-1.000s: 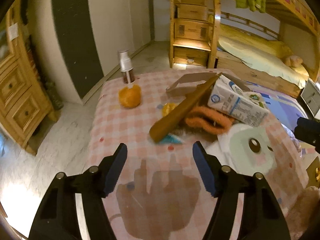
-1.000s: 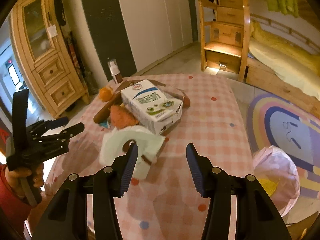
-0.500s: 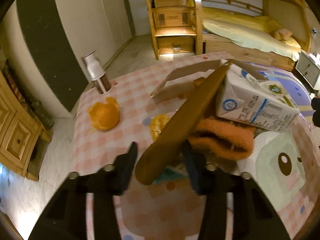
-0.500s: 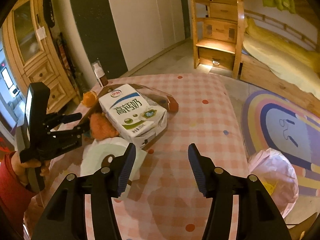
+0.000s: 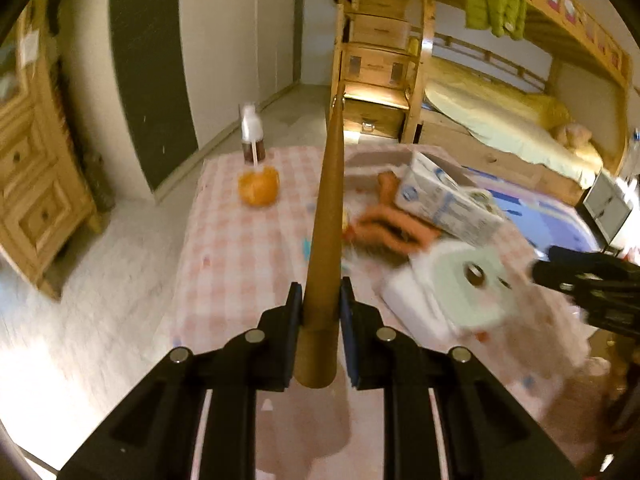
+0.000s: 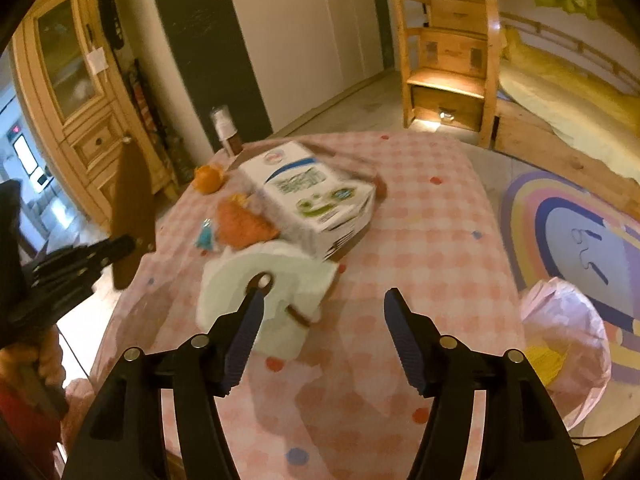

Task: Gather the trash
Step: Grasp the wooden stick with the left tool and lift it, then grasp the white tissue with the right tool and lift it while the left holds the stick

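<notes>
My left gripper (image 5: 319, 304) is shut on a long brown cardboard strip (image 5: 326, 220) and holds it lifted above the pink checked table (image 5: 240, 264); the strip (image 6: 132, 204) also shows at the left of the right wrist view. My right gripper (image 6: 323, 312) is open and empty above the table, just right of a white paper roll (image 6: 264, 292). On the table lie a milk carton (image 6: 308, 196), an orange rag (image 6: 244, 222), an orange peel (image 5: 258, 186) and a small blue wrapper (image 6: 205, 236).
A pump bottle (image 5: 251, 136) stands at the table's far edge. A pink trash bag (image 6: 564, 344) sits on the floor to the right of the table. A wooden cabinet (image 6: 76, 92) is on the left, a bunk bed (image 5: 500, 120) behind.
My left gripper moved in, closed on the brown cardboard strip and lifted it off the pile. My right gripper stayed open and shifted slightly over the table.
</notes>
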{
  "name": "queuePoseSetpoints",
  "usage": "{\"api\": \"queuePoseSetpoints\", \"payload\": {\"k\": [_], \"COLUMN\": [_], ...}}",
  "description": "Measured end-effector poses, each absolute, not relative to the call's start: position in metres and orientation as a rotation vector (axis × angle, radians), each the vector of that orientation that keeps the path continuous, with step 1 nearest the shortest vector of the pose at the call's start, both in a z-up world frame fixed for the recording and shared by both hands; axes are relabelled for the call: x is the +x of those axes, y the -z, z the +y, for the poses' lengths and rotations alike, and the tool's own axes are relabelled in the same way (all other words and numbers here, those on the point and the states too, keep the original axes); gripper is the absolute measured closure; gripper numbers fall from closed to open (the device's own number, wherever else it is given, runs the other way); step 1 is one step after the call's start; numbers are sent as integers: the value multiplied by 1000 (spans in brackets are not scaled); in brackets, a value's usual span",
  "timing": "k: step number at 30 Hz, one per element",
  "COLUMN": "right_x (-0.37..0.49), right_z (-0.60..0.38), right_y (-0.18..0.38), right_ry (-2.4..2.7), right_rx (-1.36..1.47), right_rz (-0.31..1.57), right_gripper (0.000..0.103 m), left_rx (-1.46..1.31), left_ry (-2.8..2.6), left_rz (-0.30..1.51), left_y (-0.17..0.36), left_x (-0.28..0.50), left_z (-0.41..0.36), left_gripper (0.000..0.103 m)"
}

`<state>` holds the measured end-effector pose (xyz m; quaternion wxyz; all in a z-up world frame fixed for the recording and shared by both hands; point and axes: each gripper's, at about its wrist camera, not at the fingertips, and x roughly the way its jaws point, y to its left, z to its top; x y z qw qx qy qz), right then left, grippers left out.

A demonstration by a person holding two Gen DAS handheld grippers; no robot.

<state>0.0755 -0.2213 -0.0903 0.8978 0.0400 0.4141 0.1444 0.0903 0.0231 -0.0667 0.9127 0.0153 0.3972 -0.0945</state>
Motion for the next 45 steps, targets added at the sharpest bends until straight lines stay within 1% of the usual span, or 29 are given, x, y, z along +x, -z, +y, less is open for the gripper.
{"api": "queuePoseSetpoints", "payload": {"k": [1, 2, 3, 4, 7, 8, 9, 11, 17, 19, 20, 21, 22, 23, 26, 31, 32, 35, 39, 43, 45], "right_x": [74, 74, 75, 76, 79, 81, 84, 91, 110, 110, 109, 108, 106, 104, 94, 73, 68, 61, 60, 56, 53], "right_z": [-218, -214, -211, -209, -205, -204, -203, -201, -203, -205, -205, -205, -206, -208, -210, -218, -219, -220, -220, -233, -238], "right_y": [93, 96, 99, 100, 102, 102, 104, 108, 127, 127, 126, 124, 122, 120, 111, 90, 84, 77, 91, 104, 107], "right_ry": [-304, -311, -320, -328, -344, -343, -340, -341, -368, -374, -374, -366, -359, -357, -359, -364, -362, -311, -226, -203, -207], "right_rx": [83, 83, 86, 91, 112, 115, 122, 135, 228, 254, 257, 252, 246, 246, 253, 263, 258, 187, 83, 106, 125], "right_rz": [862, 871, 881, 885, 888, 891, 892, 911, 977, 976, 969, 966, 961, 956, 932, 873, 857, 836, 877, 906, 903], "right_gripper": [45, 56, 58, 58, 57, 53, 46, 40, 40, 42, 50, 55, 59, 66, 76, 83, 85, 86, 86, 83, 84], "left_rx": [18, 9, -5, -9, -9, -9, -10, -7, -10, -14, -16, -17, -18, -18, -16, -12, -12, -10, -6, -2, 3], "left_ry": [196, 199, 196, 189, 178, 174, 177, 180, 191, 189, 184, 181, 179, 176, 173, 166, 166, 166, 171, 173, 175], "left_rz": [825, 829, 841, 852, 872, 878, 879, 880, 890, 895, 897, 896, 894, 890, 881, 868, 867, 870, 872, 876, 878], "left_y": [68, 69, 71, 73, 78, 79, 79, 79, 82, 82, 82, 81, 79, 78, 75, 67, 66, 64, 63, 63, 63], "left_x": [81, 75, 67, 65, 59, 59, 57, 54, 53, 53, 53, 53, 52, 50, 46, 35, 33, 27, 21, 16, 15], "left_z": [22, 21, 20, 20, 19, 19, 17, 12, 8, 9, 10, 11, 12, 13, 13, 11, 11, 7, 3, 0, -2], "left_gripper": [86, 86, 86, 86, 86, 86, 86, 86, 86, 86, 86, 86, 86, 86, 86, 86, 86, 86, 86, 86, 86]}}
